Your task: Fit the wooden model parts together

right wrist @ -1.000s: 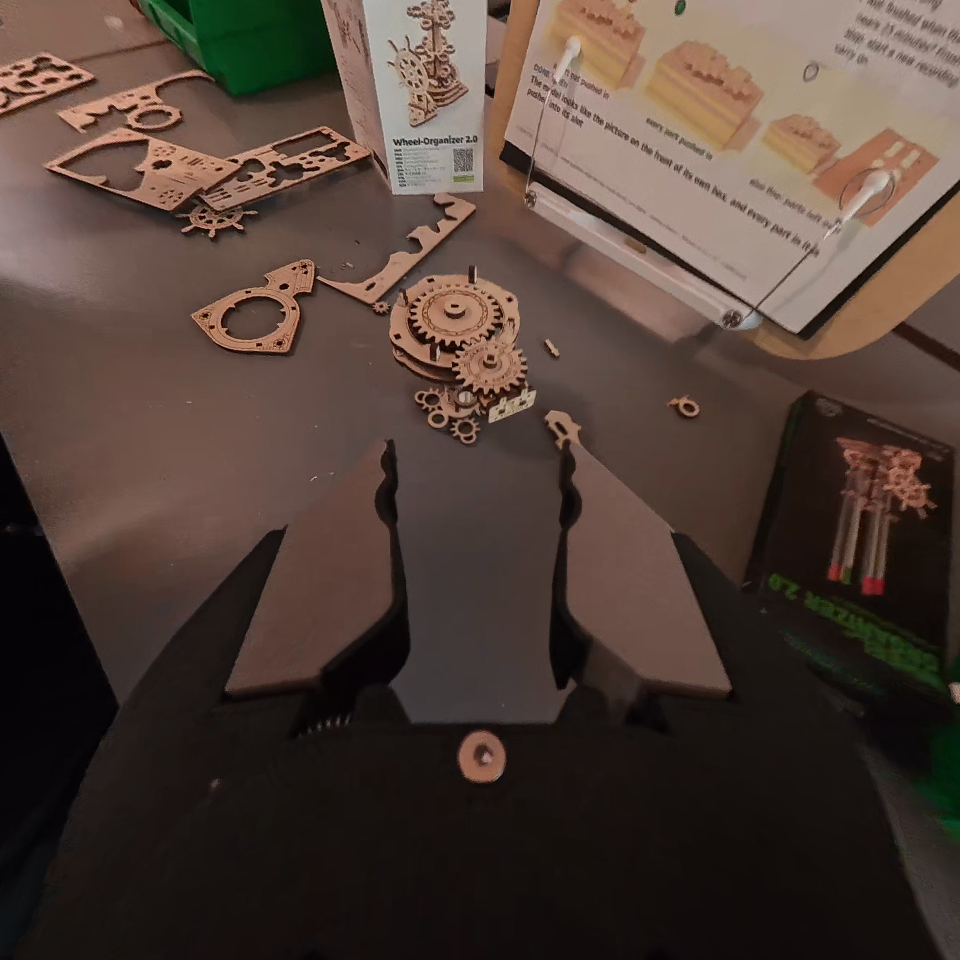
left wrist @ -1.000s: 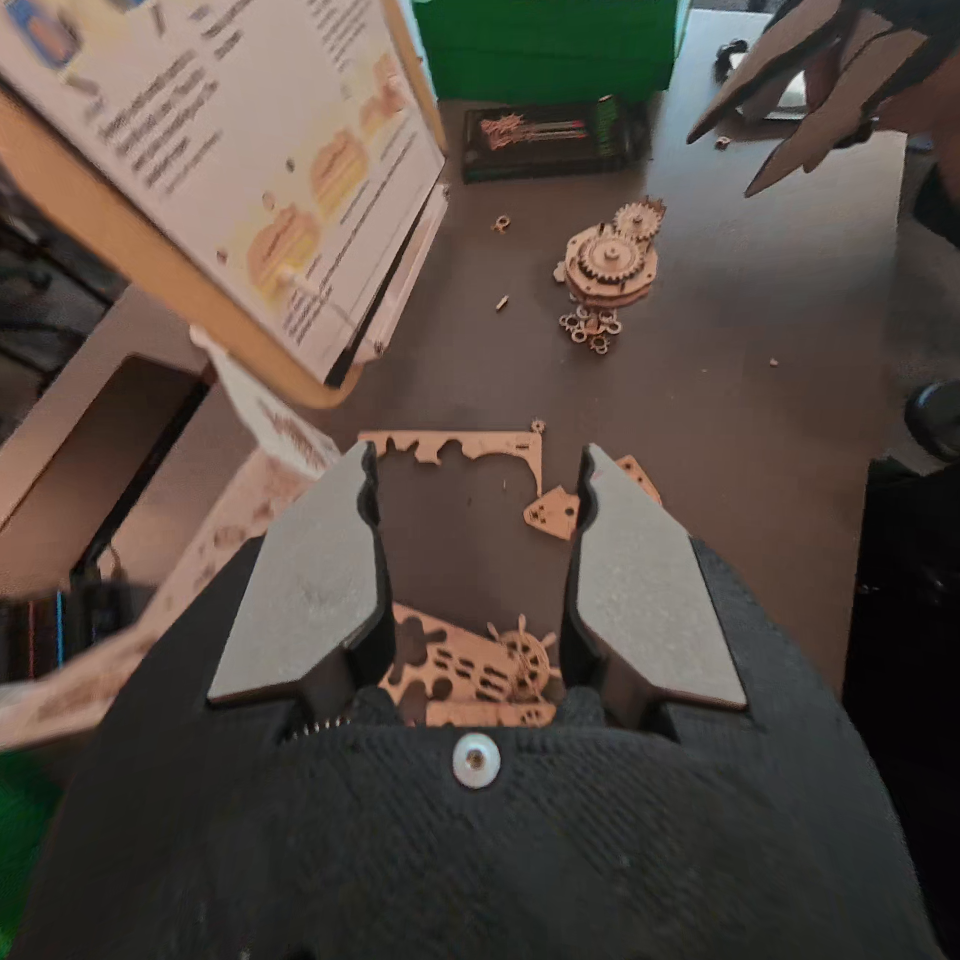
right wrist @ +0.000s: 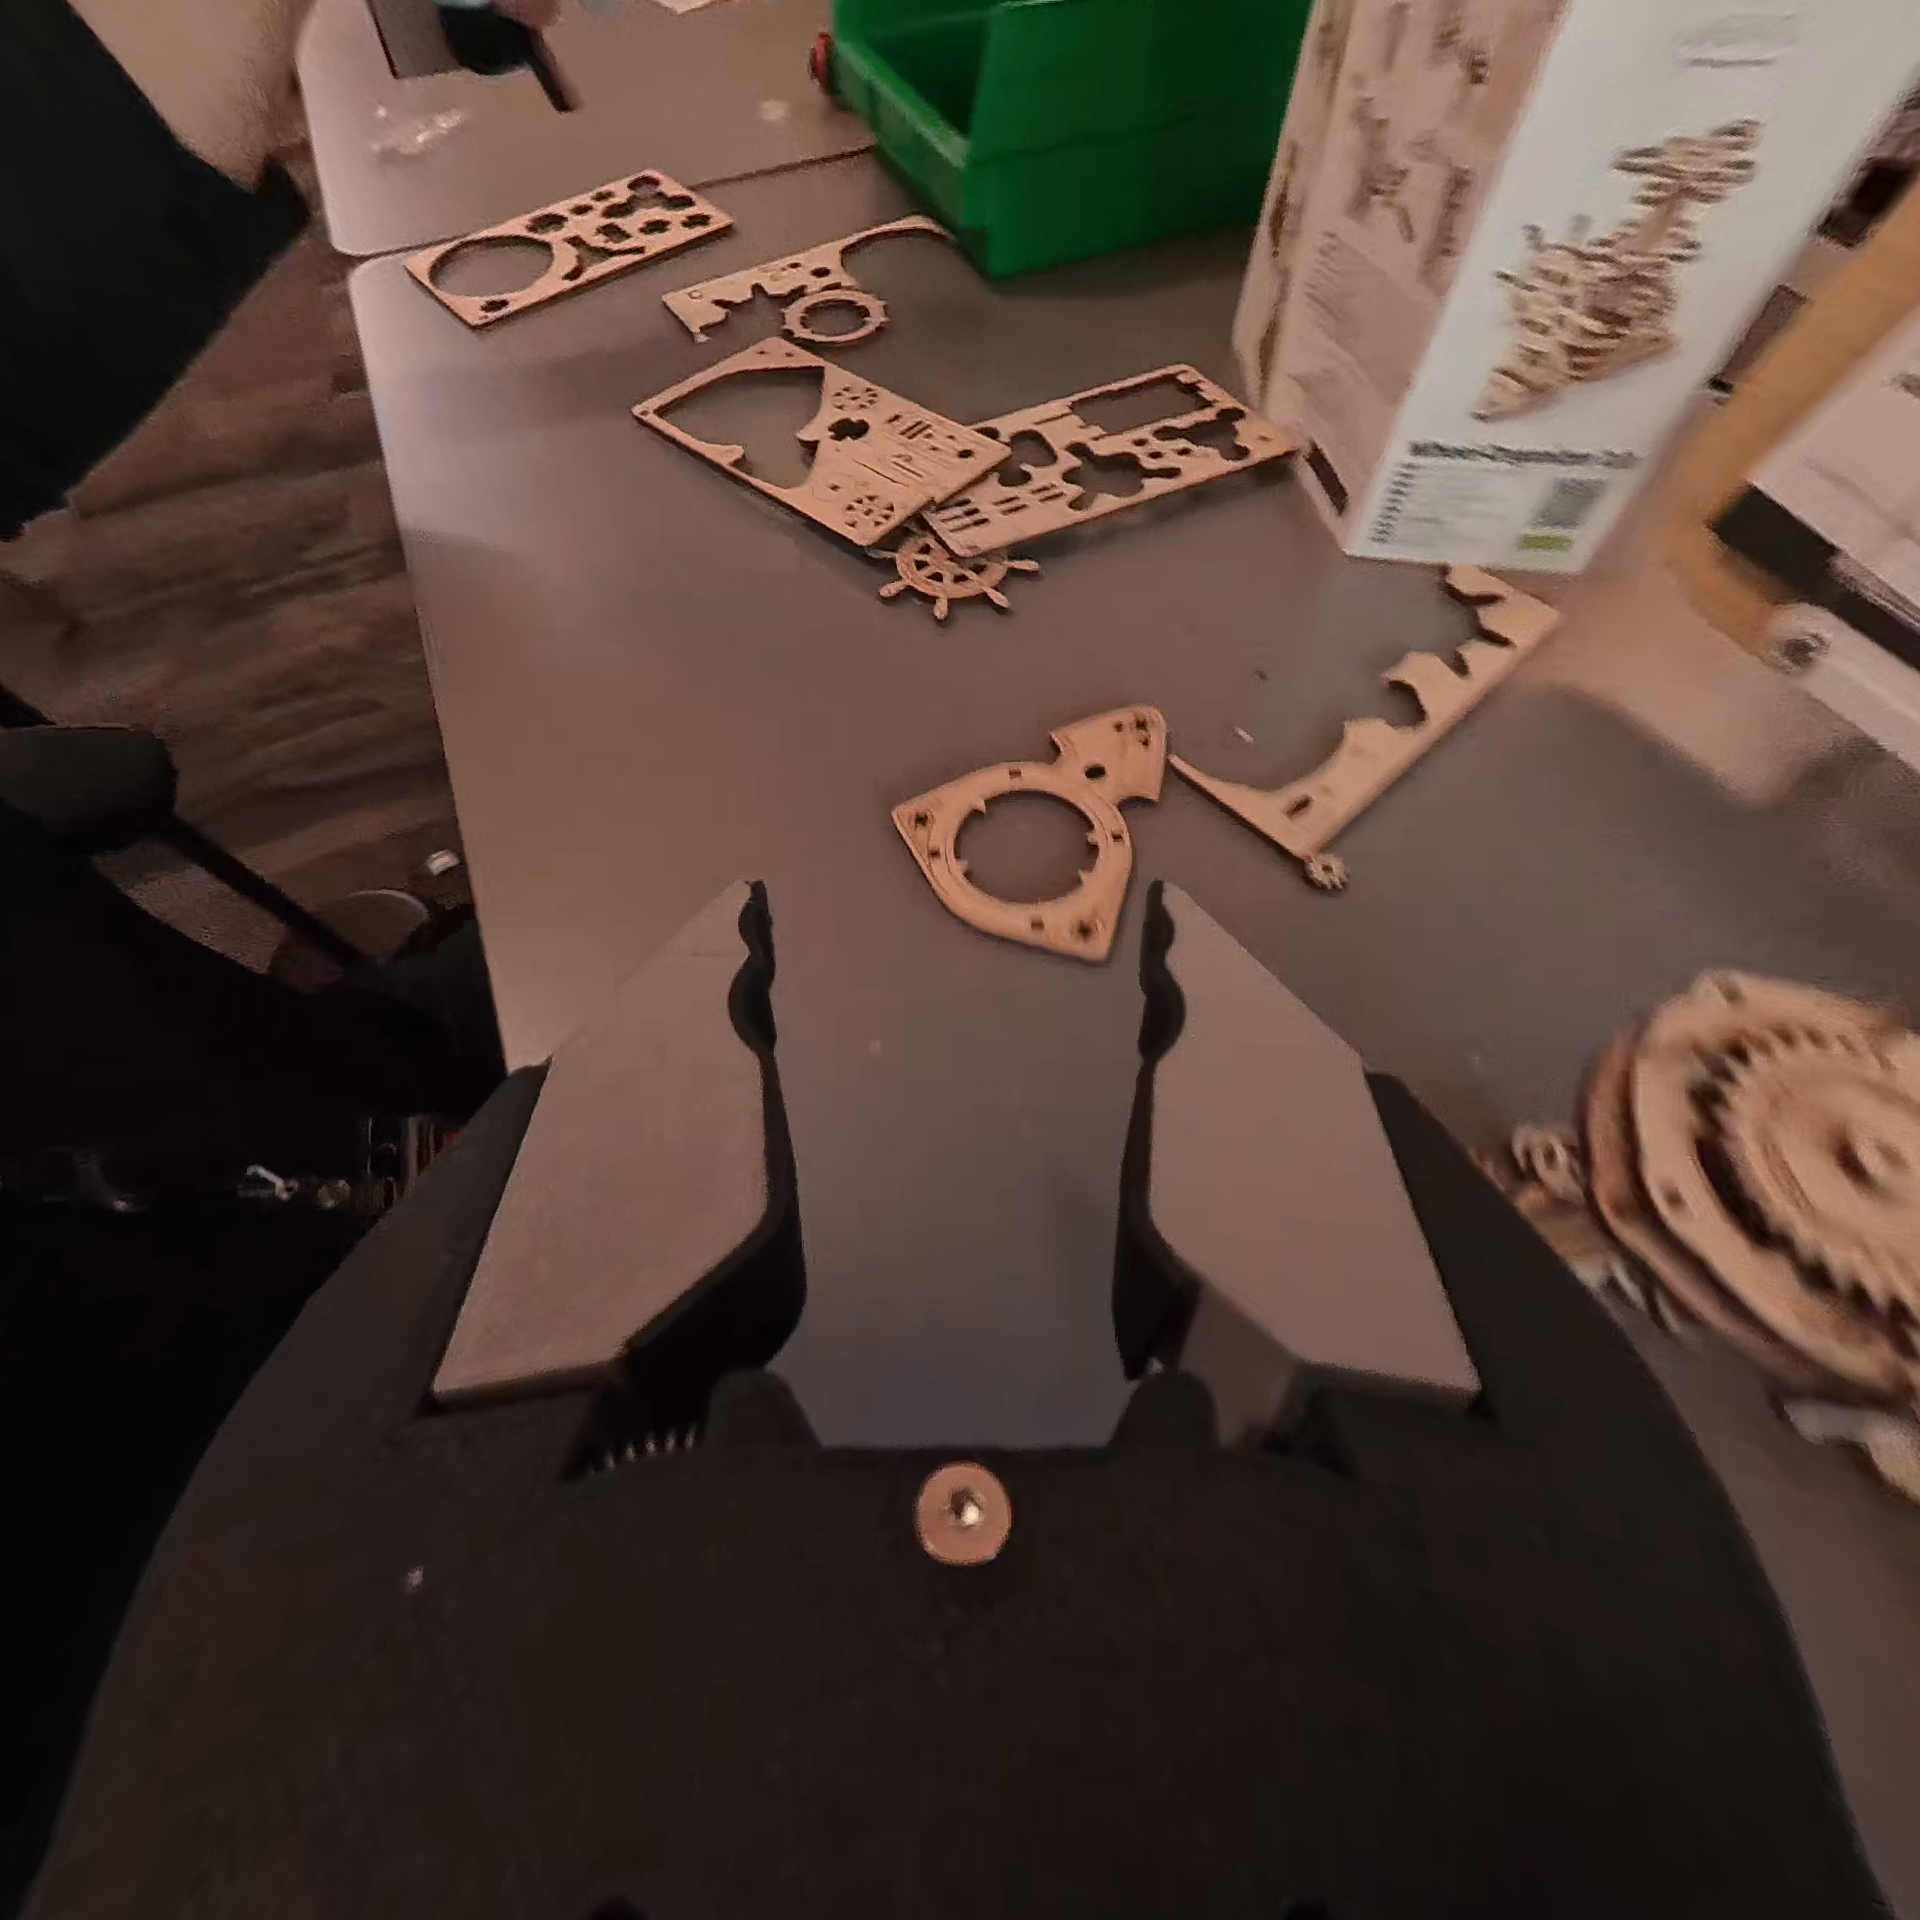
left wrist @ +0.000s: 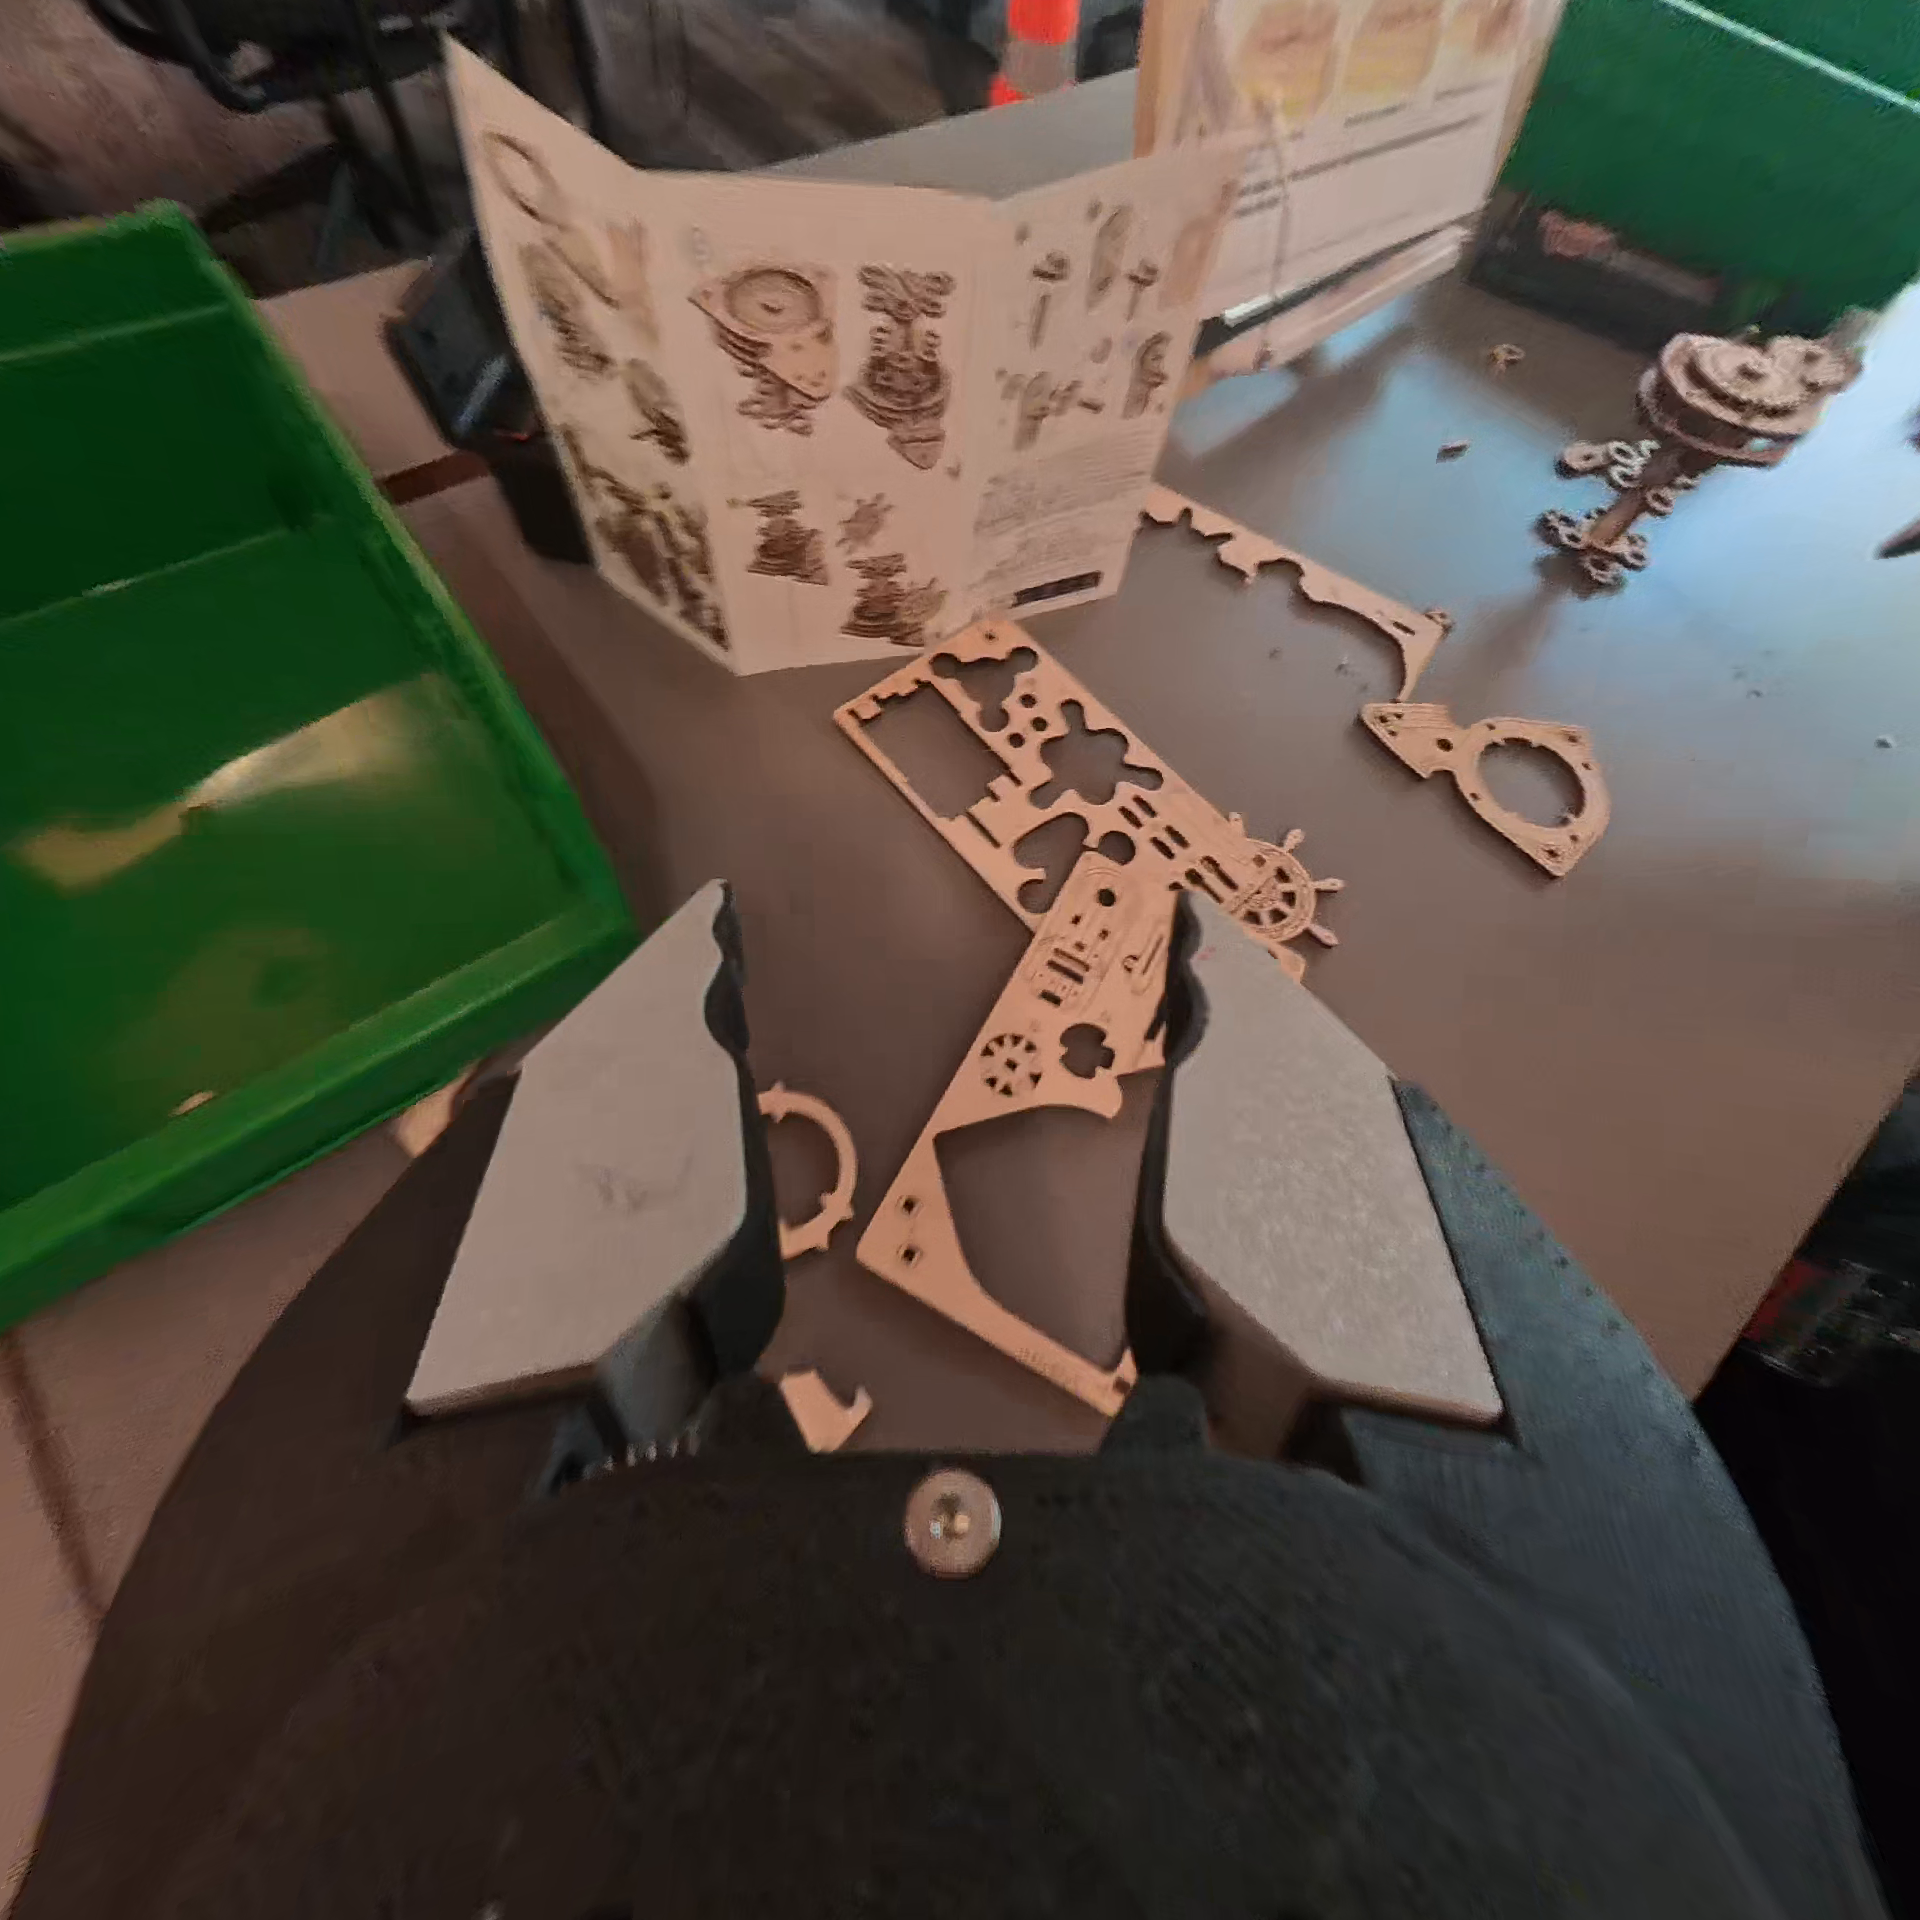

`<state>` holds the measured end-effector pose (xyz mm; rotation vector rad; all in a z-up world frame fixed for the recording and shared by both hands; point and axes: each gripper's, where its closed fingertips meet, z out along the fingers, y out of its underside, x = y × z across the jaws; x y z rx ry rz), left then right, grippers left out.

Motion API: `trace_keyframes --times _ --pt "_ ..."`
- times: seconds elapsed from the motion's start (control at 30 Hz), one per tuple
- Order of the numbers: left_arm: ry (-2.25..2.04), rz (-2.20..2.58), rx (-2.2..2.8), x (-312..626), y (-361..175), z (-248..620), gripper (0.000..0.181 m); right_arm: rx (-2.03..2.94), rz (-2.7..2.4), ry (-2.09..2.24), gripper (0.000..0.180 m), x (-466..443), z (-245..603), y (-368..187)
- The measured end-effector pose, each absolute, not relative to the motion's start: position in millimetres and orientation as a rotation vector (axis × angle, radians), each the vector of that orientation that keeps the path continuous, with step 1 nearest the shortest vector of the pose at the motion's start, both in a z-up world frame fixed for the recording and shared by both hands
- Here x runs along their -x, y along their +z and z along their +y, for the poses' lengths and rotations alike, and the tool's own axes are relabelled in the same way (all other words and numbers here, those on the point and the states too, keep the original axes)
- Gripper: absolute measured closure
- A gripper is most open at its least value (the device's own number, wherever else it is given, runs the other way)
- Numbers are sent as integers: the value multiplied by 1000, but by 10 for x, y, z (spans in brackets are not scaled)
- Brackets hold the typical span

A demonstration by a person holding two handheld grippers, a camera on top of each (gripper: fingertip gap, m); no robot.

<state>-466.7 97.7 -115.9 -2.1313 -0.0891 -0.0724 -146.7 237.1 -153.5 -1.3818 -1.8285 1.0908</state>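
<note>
My left gripper (left wrist: 956, 914) is open and empty, held over punched wooden sheets (left wrist: 1029, 1101) lying on the brown table. A ship's-wheel part (left wrist: 1280, 894) and a ring-shaped plate (left wrist: 1507, 779) lie beyond it. The geared wooden assembly (left wrist: 1714, 416) stands far right. My right gripper (right wrist: 951, 904) is open and empty above bare table. The ring-shaped plate (right wrist: 1023, 842) lies just past its right fingertip. The geared assembly (right wrist: 1766, 1174) sits blurred at the right. More punched sheets (right wrist: 831, 457) and the ship's wheel (right wrist: 951, 571) lie farther off.
A green bin (left wrist: 239, 727) stands at the left in the left wrist view. A folded instruction leaflet (left wrist: 821, 416) stands behind the sheets; in the right wrist view it (right wrist: 1507, 291) is at the upper right. The table edge (right wrist: 436, 623) drops off left. The left gripper's tips are roughly 35 centimeters from the right gripper's. From either gripper's tips it is about 20 centimeters to the ship's wheel (right wrist: 951, 571). It is also in sight in the left wrist view (left wrist: 1280, 880).
Both grippers have swung left. The left one now looks at the green bin and leaflet instead of the clipboard. The right one has turned off the geared assembly towards the ring plate. Both stay open.
</note>
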Motion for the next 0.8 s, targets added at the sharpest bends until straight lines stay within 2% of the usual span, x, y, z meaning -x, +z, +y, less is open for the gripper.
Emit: trace_keyframes --times 0.23,0.4,0.5,0.57,0.67,0.73,0.8 --pt "-113 39 2147 4519 -1636 1711 103 1428 -1825 1031 118 2477 2270 -1587" --pt "-102 97 2094 4579 -1744 1848 110 1357 -1872 773 112 3124 2436 -1153" --pt "-113 112 2065 4655 -1621 1820 105 1270 -1926 524 108 3775 2615 -773" --pt "-42 146 2029 4793 -1375 1808 103 1252 -1987 521 115 4239 2568 -579" --pt "45 145 2054 5105 -1025 1816 90 1441 -2068 521 108 4858 2556 -604" --pt "19 121 2096 5247 -935 1850 84 1594 -2148 466 126 5086 2581 -852" --pt "43 139 2084 5380 -856 1891 84 1650 -2349 420 180 5052 2478 -1140"
